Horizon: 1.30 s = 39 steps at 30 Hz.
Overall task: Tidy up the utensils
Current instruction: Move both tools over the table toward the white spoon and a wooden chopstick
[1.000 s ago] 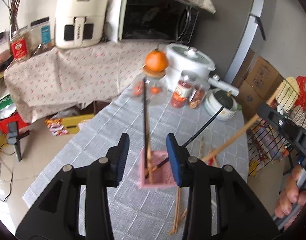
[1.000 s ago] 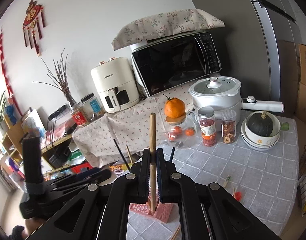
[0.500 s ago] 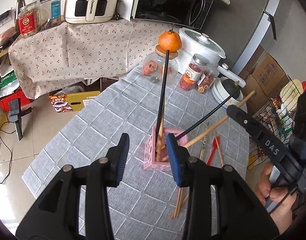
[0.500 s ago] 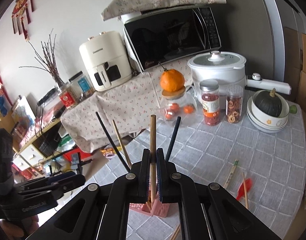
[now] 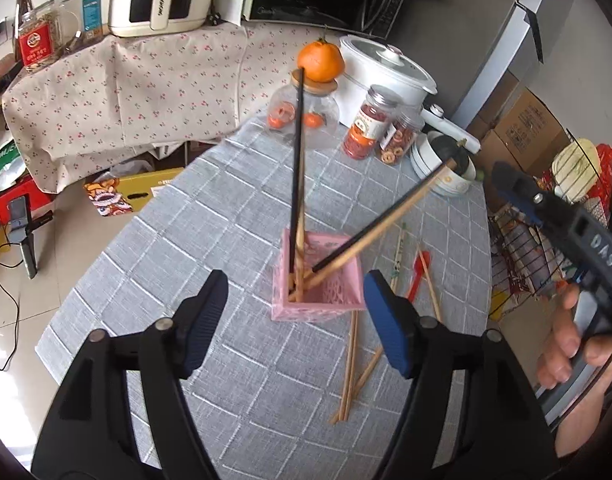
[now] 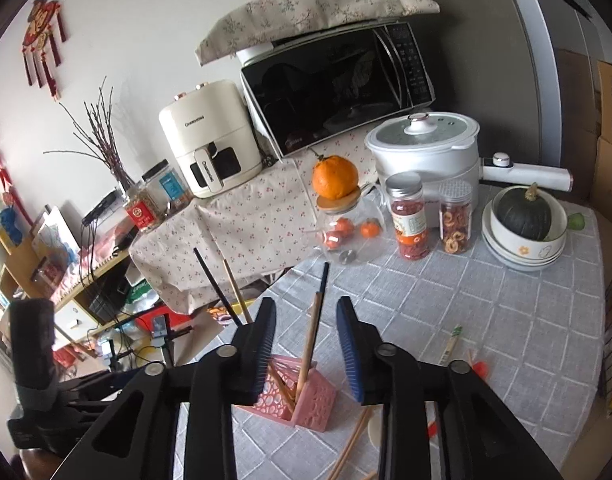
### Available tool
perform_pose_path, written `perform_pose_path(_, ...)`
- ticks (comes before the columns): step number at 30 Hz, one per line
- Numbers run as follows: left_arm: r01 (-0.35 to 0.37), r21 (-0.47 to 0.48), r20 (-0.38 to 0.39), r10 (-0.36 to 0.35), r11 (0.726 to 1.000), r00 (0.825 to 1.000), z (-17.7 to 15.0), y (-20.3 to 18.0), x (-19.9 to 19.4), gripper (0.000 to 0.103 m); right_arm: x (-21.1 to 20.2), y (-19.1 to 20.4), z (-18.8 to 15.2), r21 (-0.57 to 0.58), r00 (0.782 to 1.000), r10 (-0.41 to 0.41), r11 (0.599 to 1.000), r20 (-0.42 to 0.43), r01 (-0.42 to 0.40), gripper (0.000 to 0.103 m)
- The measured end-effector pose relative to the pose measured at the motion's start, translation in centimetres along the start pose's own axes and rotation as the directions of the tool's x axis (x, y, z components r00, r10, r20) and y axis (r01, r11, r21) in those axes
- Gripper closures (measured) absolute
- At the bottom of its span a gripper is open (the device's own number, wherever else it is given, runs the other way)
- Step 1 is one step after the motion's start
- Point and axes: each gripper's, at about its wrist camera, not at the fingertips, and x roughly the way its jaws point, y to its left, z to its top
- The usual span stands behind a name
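While both jaws are opening: nothing is pinched
Right gripper (image 6: pixel 306 344): pads spreading, wooden chopstick (image 6: pixel 309 344) standing free between them
Left gripper (image 5: pixel 293 320): spread wide above the holder
Holder (image 5: pixel 338 296): pink, square, lattice-walled, on grey checked cloth (image 5: pixel 177 248)
Contents: slim black and wooden sticks, leaning
Loose chopsticks (image 5: pixel 350 364): beside holder

Inside the pink holder (image 5: pixel 318 280), the lower ends of the chopsticks (image 5: pixel 295 184) are hidden by its walls, so how they rest on the bottom cannot be told. Right of the holder, the hand (image 5: pixel 574 344) is cut off by the picture's edge and partly covered by the right gripper's black body. In the right wrist view, the loose chopsticks (image 6: pixel 352 446) in front of the holder run under the gripper's frame and off the lower edge.
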Motion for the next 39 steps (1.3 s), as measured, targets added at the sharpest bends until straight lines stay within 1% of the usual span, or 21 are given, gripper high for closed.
perform_pose_path(3,0.008,0.025,-0.030,-0.007,1.000,1.000,-0.8,-1.0,0.5,0.028,-1.6,-1.3,0.2,0.022,1.000,-0.018,1.000,-0.005,0.018,0.058)
perform_pose_path(6,0.012,0.058,-0.057,-0.009,0.998,0.998,-1.6,-2.1,1.1,0.025,-2.4,-3.0,-0.2,0.040,0.996,-0.066,0.997,-0.057,0.069,0.050)
perform_pose_path(8,0.015,0.082,-0.081,-0.009,0.997,0.997,-2.3,-3.0,1.5,0.024,-2.5,-4.5,-0.9,0.044,0.986,-0.121,0.991,-0.115,0.127,0.047)
perform_pose_path(10,0.025,0.106,-0.109,-0.014,0.994,0.994,-3.0,-4.0,2.2,0.023,-2.4,-6.0,-1.7,0.043,0.968,-0.168,0.983,-0.187,0.179,0.047)
perform_pose_path(13,0.039,0.137,-0.165,-0.016,0.990,0.986,-4.1,-5.6,3.7,0.023,-2.1,-8.2,-3.5,0.029,0.931,-0.215,0.972,-0.295,0.233,0.046)
perform_pose_path(14,0.041,0.145,-0.181,-0.014,0.989,0.983,-4.4,-6.3,4.2,0.023,-2.1,-9.0,-4.1,0.022,0.915,-0.233,0.967,-0.329,0.254,0.046)
perform_pose_path(18,0.058,0.172,-0.240,-0.015,0.983,0.971,-5.7,-8.9,5.7,0.023,-2.8,-11.4,-6.1,0.011,0.870,-0.281,0.950,-0.405,0.312,0.045)
perform_pose_path(20,0.071,0.182,-0.263,-0.021,0.981,0.964,-6.2,-10.0,6.3,0.023,-3.5,-12.5,-6.8,0.013,0.860,-0.288,0.946,-0.422,0.324,0.044)
perform_pose_path(23,0.074,0.210,-0.298,-0.008,0.975,0.955,-7.1,-11.5,7.3,0.023,-4.3,-13.7,-7.7,0.003,0.844,-0.308,0.939,-0.439,0.345,0.038)
perform_pose_path(25,0.070,0.219,-0.313,0.002,0.973,0.950,-7.4,-12.2,8.1,0.023,-4.4,-14.3,-8.1,-0.004,0.834,-0.319,0.935,-0.450,0.355,0.038)
perform_pose_path(27,0.061,0.207,-0.316,0.008,0.976,0.949,-7.5,-12.5,8.8,0.024,-4.4,-14.8,-8.4,-0.001,0.825,-0.323,0.931,-0.463,0.364,0.037)
perform_pose_path(28,0.057,0.192,-0.314,0.007,0.980,0.949,-7.4,-12.4,9.1,0.026,-4.3,-15.1,-8.6,0.003,0.820,-0.324,0.929,-0.471,0.369,0.037)
perform_pose_path(29,0.057,0.169,-0.310,-0.002,0.984,0.951,-7.2,-12.4,9.4,0.034,-4.2,-15.4,-8.8,0.007,0.814,-0.323,0.928,-0.482,0.373,0.037)
perform_pose_path(30,0.062,0.145,-0.309,-0.014,0.987,0.951,-7.0,-12.3,9.7,0.046,-4.0,-15.5,-8.9,0.007,0.810,-0.323,0.927,-0.490,0.374,0.037)
perform_pose_path(31,0.068,0.132,-0.311,-0.024,0.989,0.950,-7.0,-12.4,10.1,0.053,-3.7,-15.7,-9.0,0.002,0.804,-0.326,0.926,-0.498,0.377,0.037)
perform_pose_path(32,0.072,0.110,-0.313,-0.035,0.991,0.949,-6.9,-12.4,10.6,0.064,-3.3,-15.8,-9.0,-0.013,0.797,-0.335,0.925,-0.503,0.380,0.037)
perform_pose_path(33,0.070,0.096,-0.313,-0.037,0.993,0.949,-6.9,-12.3,11.0,0.070,-3.0,-15.8,-9.0,-0.026,0.793,-0.342,0.924,-0.503,0.382,0.037)
perform_pose_path(34,0.050,0.084,-0.314,-0.021,0.995,0.949,-6.9,-12.2,11.5,0.072,-2.7,-15.8,-8.9,-0.043,0.789,-0.353,0.922,-0.503,0.384,0.037)
perform_pose_path(36,0.022,0.053,-0.311,-0.005,0.998,0.950,-6.9,-11.9,12.8,0.080,-2.0,-15.8,-8.8,-0.072,0.783,-0.366,0.920,-0.503,0.384,0.037)
perform_pose_path(38,0.015,0.019,-0.312,-0.009,1.000,0.950,-6.8,-11.6,13.8,0.086,-1.2,-15.9,-8.8,-0.091,0.777,-0.369,0.922,-0.510,0.377,0.037)
perform_pose_path(39,0.011,0.001,-0.310,-0.011,1.000,0.951,-6.7,-11.4,14.2,0.087,-0.8,-16.0,-8.8,-0.096,0.773,-0.370,0.921,-0.515,0.377,0.037)
